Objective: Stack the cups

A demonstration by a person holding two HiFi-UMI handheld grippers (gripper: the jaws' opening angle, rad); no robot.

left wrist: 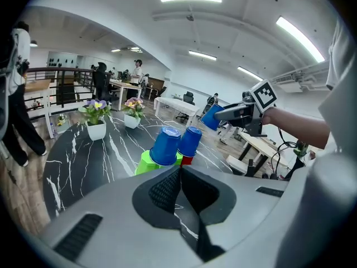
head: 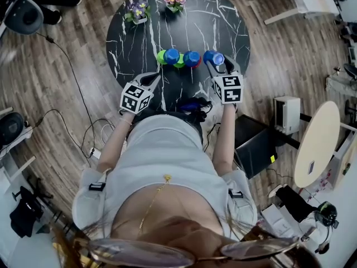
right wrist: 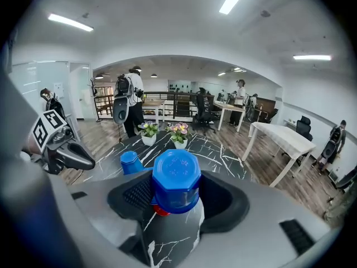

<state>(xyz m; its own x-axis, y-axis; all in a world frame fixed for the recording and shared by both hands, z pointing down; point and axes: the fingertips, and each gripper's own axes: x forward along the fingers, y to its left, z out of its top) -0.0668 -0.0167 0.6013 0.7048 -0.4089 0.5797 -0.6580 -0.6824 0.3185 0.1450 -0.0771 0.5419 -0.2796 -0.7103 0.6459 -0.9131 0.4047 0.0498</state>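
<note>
Several cups stand upside down in a row on the black marble table: a blue cup over green ones, and a blue cup over a red one. My right gripper is shut on another blue cup, held above the table at the row's right end; red shows beneath it. My left gripper is shut and empty, just short of the cup row. Each gripper shows in the other's view: the right gripper and the left gripper.
Two white pots of flowers stand at the table's far edge. Cables trail over the wooden floor at the left. A round pale table and a black box are at the right. People stand in the office behind.
</note>
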